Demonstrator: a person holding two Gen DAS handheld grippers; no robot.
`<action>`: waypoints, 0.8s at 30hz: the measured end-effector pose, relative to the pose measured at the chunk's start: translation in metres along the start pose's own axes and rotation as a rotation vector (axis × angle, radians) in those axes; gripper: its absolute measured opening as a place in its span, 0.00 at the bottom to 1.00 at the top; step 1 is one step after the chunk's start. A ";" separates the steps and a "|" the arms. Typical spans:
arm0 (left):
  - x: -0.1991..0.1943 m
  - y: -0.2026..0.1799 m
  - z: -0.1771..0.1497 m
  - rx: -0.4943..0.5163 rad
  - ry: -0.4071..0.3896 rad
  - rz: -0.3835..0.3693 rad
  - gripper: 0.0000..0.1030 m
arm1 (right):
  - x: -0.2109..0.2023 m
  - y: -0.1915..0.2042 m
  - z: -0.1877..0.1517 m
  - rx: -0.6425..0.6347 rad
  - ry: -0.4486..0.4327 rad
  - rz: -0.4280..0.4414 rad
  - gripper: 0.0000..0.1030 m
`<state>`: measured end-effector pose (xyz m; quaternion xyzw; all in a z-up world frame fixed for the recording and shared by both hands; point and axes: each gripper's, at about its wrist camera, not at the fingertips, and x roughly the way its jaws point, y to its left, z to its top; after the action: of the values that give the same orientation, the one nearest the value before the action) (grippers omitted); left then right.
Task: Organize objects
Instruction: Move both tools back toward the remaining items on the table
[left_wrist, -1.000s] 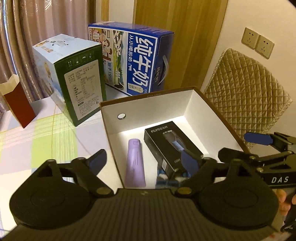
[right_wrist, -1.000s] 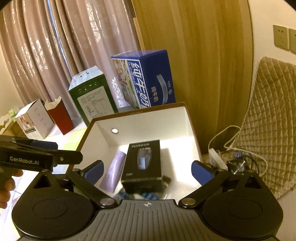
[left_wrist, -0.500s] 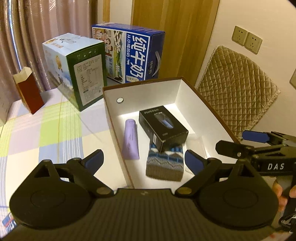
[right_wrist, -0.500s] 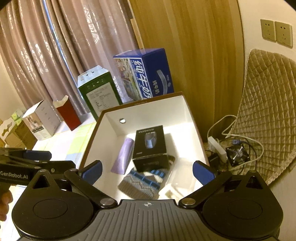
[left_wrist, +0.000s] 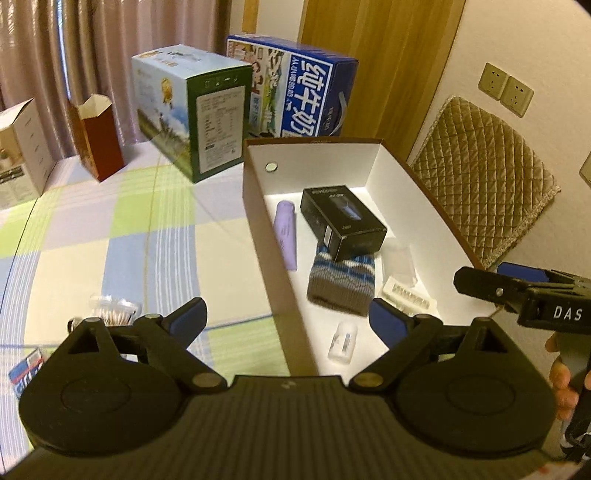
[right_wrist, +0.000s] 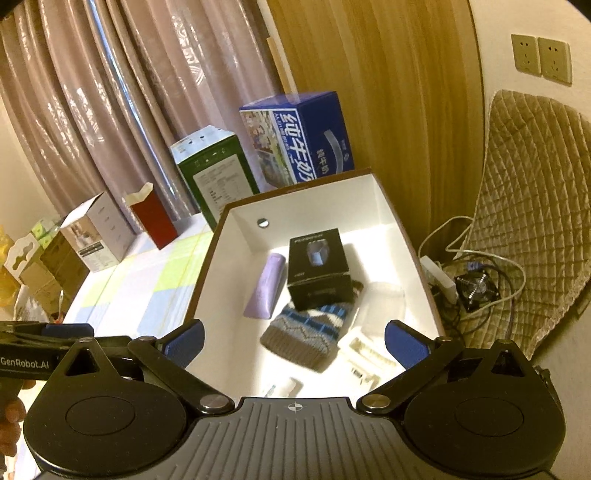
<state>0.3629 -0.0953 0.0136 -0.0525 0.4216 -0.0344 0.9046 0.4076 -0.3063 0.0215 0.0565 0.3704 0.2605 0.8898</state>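
The open box (left_wrist: 255, 206) sits on the tabletop (left_wrist: 122, 236) holding a small white bottle (left_wrist: 343, 341), knit hat (left_wrist: 341, 280), black carton (left_wrist: 341, 221) and purple tube (left_wrist: 286, 232). Both the left gripper (left_wrist: 288, 323) and right gripper (right_wrist: 293, 341) hover with jaws spread wide, empty. The next pick is probably the cotton swabs (left_wrist: 112, 308) nearest the left gripper: approach low and squeeze gently. The swabs are blurred, and the blue packet (left_wrist: 26, 369) is cut off.
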 end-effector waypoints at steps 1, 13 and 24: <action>-0.002 0.001 -0.003 -0.003 0.002 0.000 0.90 | -0.002 0.002 -0.002 0.000 0.001 0.000 0.98; -0.034 0.024 -0.044 -0.039 0.017 0.014 0.90 | -0.019 0.025 -0.038 0.002 0.031 -0.007 0.98; -0.060 0.054 -0.070 -0.080 0.014 0.046 0.90 | -0.027 0.046 -0.058 0.006 0.054 -0.009 0.98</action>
<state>0.2717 -0.0395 0.0077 -0.0785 0.4298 0.0031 0.8995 0.3320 -0.2854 0.0101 0.0505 0.3954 0.2568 0.8804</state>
